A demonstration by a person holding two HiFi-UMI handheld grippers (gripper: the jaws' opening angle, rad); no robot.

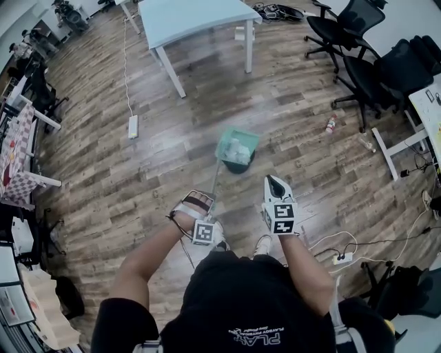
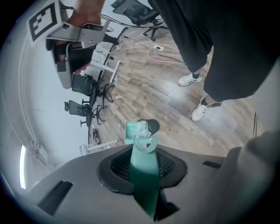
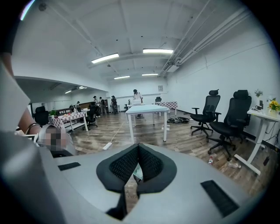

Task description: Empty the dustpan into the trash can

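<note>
A teal dustpan (image 1: 238,146) on a long handle (image 1: 214,180) hangs tilted over a small black trash can (image 1: 240,164) on the wooden floor. White crumpled scraps lie in the pan. My left gripper (image 1: 200,202) is shut on the near end of the handle. In the left gripper view the teal handle (image 2: 145,175) runs out between the pads to the dustpan (image 2: 136,133), with the trash can (image 2: 152,126) right behind it. My right gripper (image 1: 273,181) floats to the right of the handle, clear of it. Its jaws (image 3: 137,167) are shut on nothing.
A white table (image 1: 200,19) stands further off, with a power strip (image 1: 133,126) and its cord on the floor to the left. Black office chairs (image 1: 372,65) and a desk are at the right. A bottle (image 1: 331,124) lies near them. Cables and a socket strip (image 1: 342,258) lie beside my right foot.
</note>
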